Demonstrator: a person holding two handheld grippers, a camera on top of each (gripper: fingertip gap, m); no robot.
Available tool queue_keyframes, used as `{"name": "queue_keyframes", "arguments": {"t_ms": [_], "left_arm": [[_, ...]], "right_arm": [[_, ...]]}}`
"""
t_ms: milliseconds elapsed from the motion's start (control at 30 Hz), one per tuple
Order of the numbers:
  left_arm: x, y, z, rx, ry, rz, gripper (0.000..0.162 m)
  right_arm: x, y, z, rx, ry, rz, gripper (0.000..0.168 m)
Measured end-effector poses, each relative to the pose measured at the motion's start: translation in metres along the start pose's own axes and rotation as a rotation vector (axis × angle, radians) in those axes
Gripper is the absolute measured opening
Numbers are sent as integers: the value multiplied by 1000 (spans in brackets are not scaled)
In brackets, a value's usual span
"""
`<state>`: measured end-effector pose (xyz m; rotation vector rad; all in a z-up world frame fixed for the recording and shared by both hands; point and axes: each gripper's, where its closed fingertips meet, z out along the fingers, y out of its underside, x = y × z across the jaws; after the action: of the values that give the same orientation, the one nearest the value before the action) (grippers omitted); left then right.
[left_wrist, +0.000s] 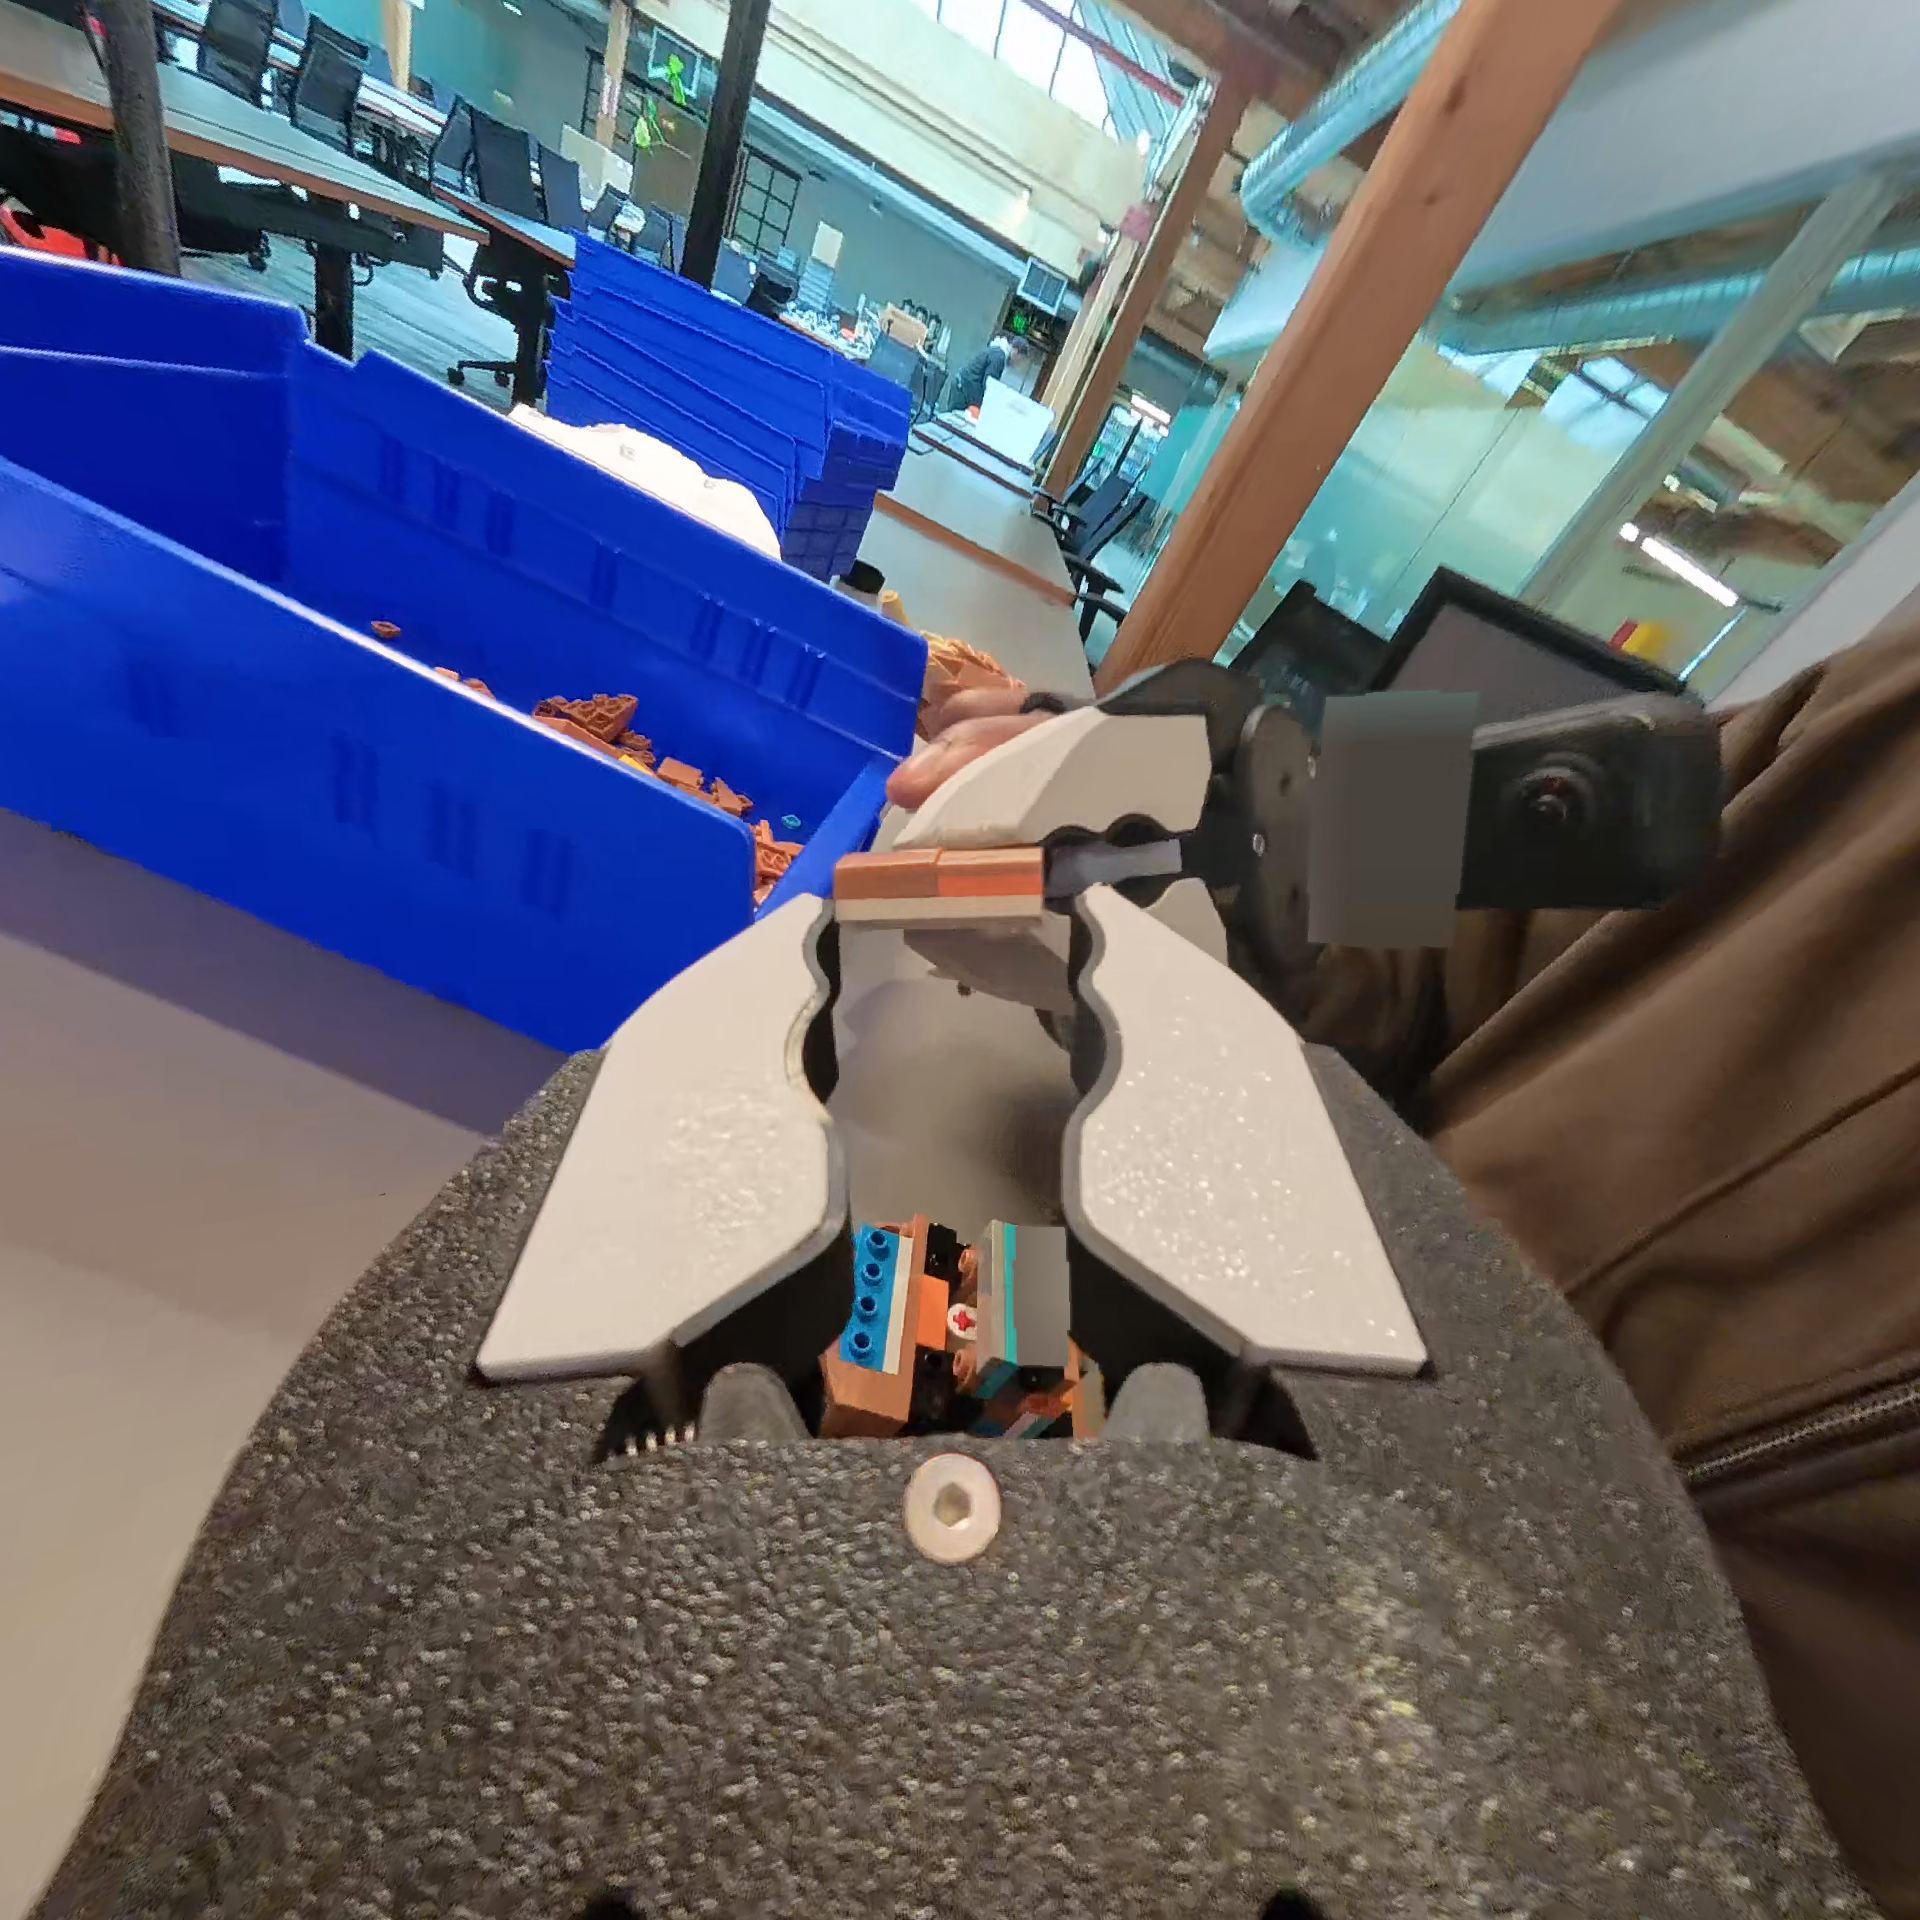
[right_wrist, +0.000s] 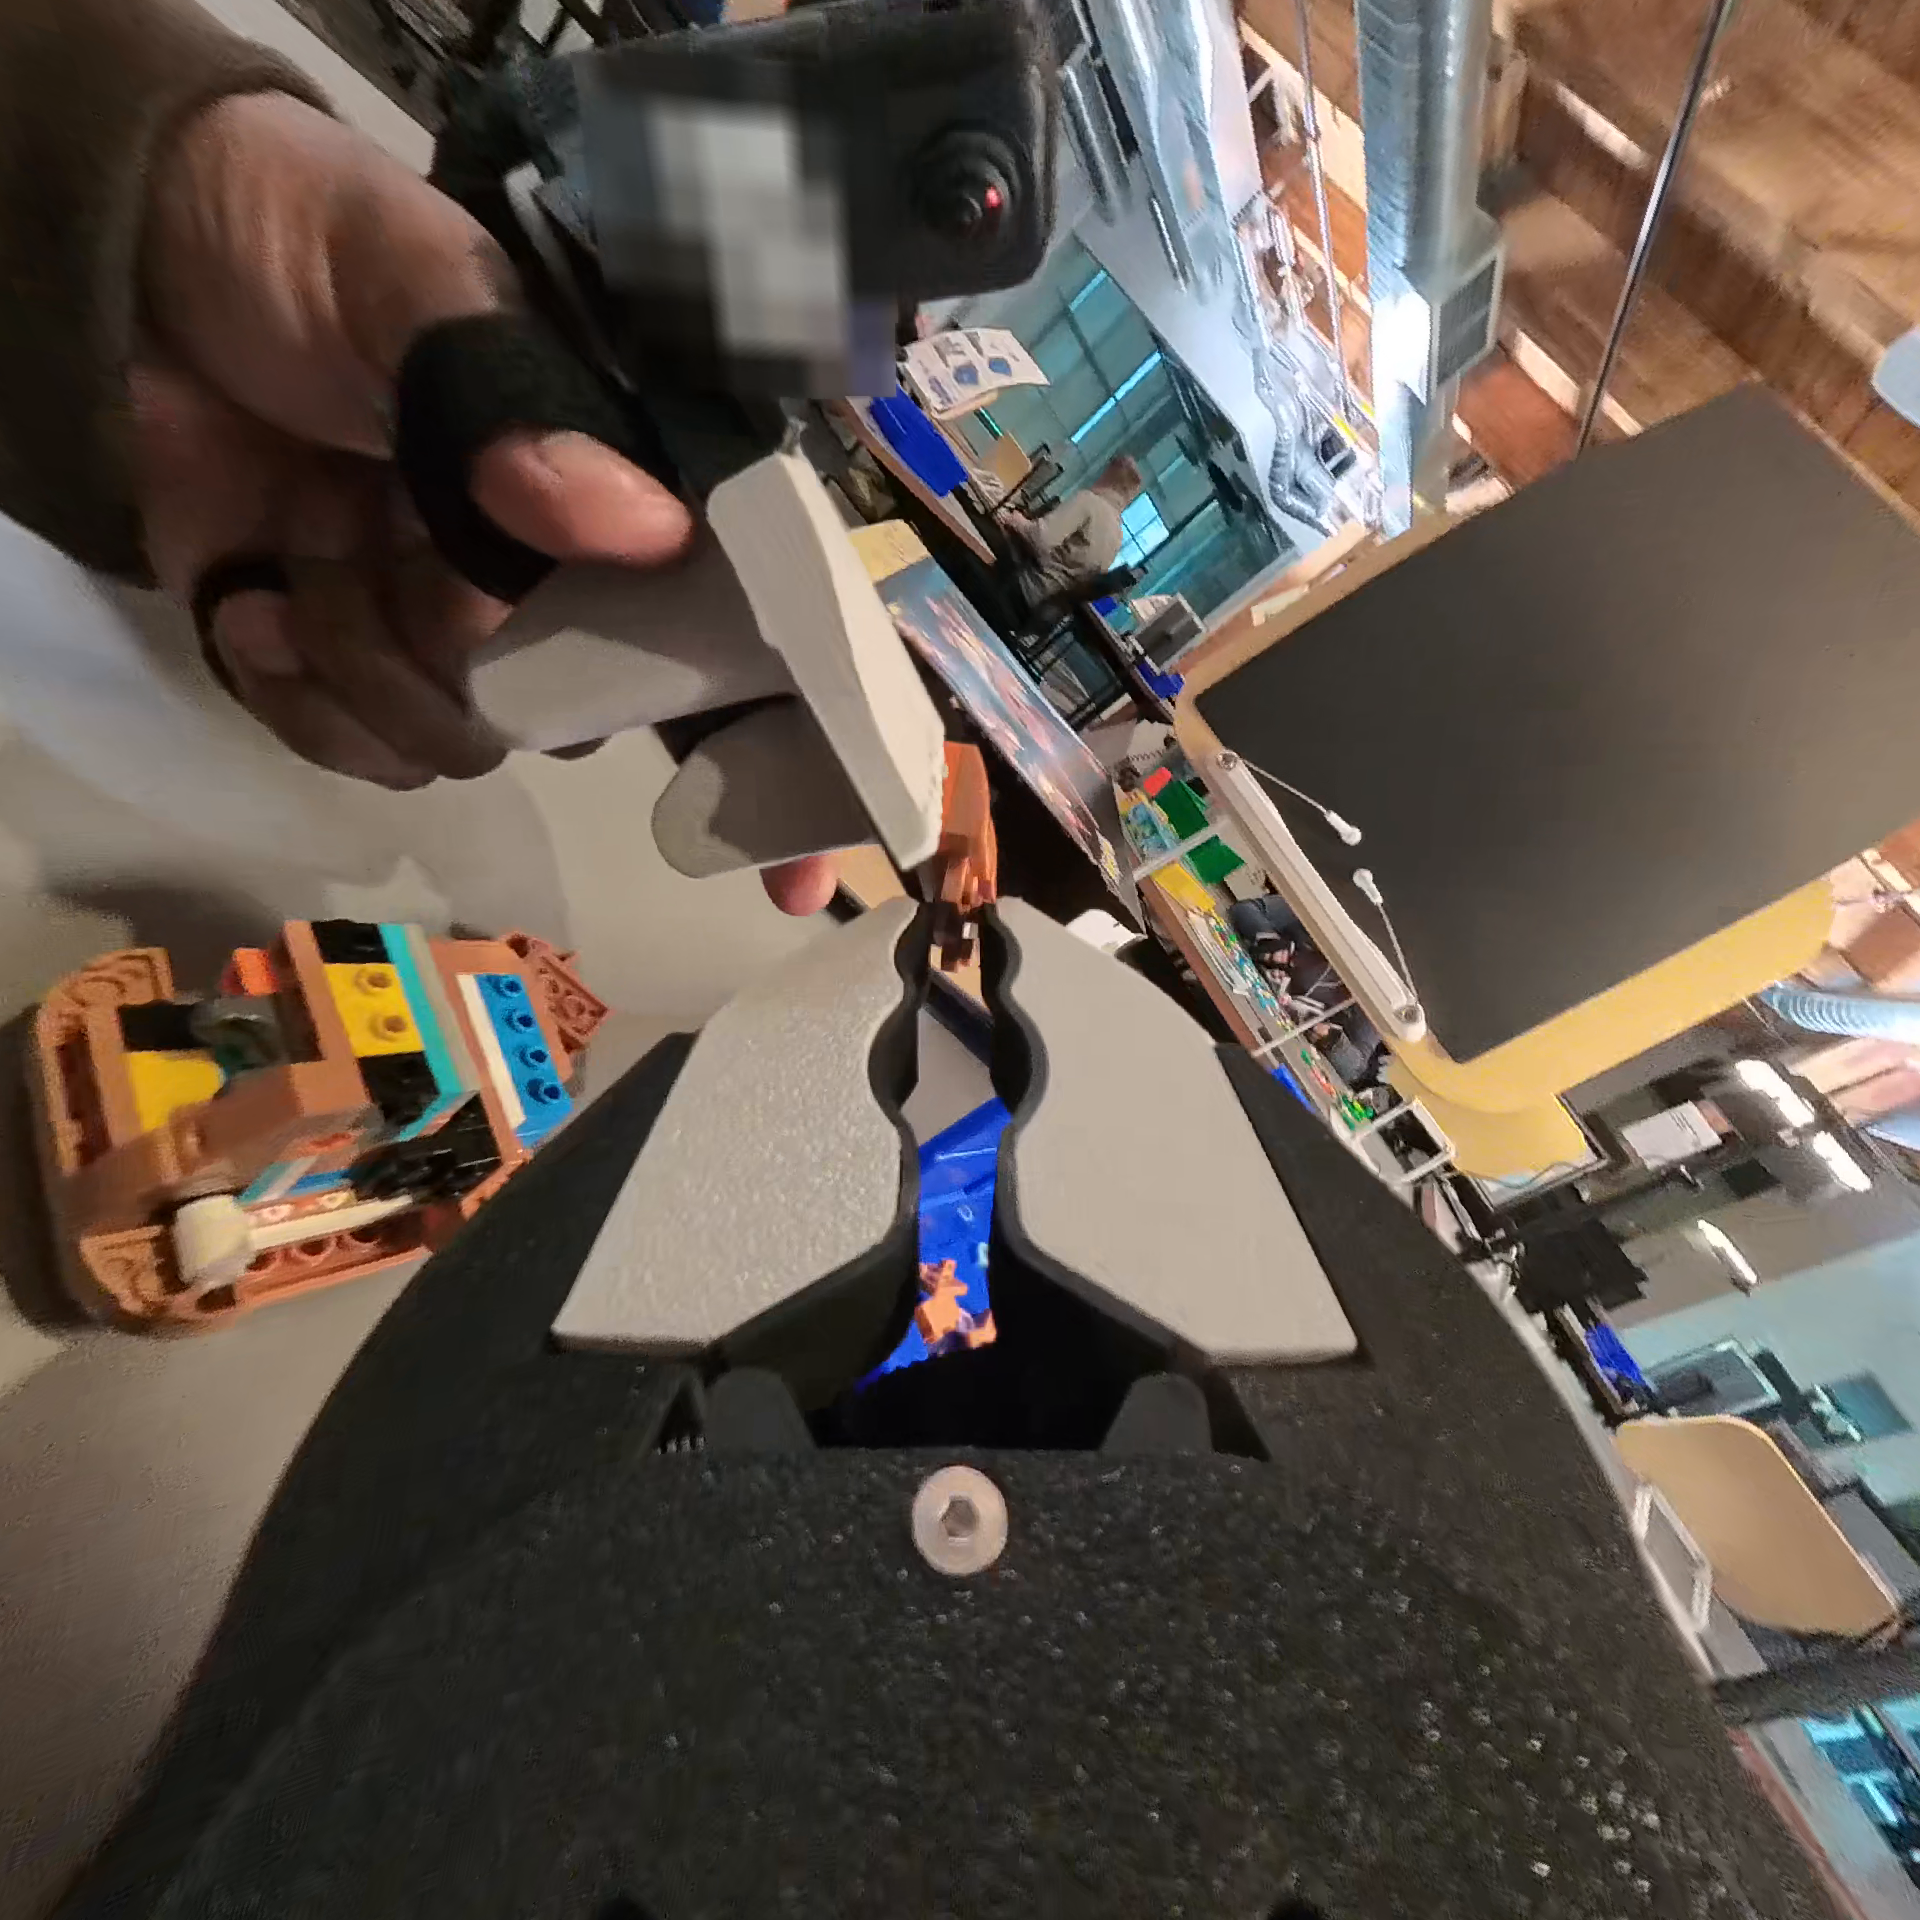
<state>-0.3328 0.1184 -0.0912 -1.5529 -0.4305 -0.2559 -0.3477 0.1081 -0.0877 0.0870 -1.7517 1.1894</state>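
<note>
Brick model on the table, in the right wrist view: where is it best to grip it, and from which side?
Probably from above, near the middle, closing across its short width on the long brown sides. The model lies flat on the table; its top is stepped and its ends carry small parts.

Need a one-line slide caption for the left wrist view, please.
Left gripper and right gripper meet on a brown brick piece, beside a blue bin.
</note>
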Motion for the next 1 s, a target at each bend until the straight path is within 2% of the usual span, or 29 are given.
{"name": "queue_keyframes", "arguments": {"t_ms": [133, 267, 333, 533, 667, 1000], "left_arm": [[-2, -6, 4, 63, -8, -64, 45], [1, -10, 6, 131, 5, -81, 37], [1, -8, 5, 104, 7, -75, 37], [12, 0, 6, 13, 74, -55, 37], [22, 10, 12, -55, 106, -18, 37], [15, -3, 10, 37, 73, -73, 43]], "right_arm": [[-1, -1, 2, -21, 23, 52, 8], [-8, -7, 3, -15, 37, 10, 8], [-8, -6, 3, -16, 35, -38, 8], [-10, -11, -1, 32, 13, -188, 22], [-17, -13, -3, 52, -16, -284, 17], [7, -9, 1, -18, 112, -102, 12]]}}
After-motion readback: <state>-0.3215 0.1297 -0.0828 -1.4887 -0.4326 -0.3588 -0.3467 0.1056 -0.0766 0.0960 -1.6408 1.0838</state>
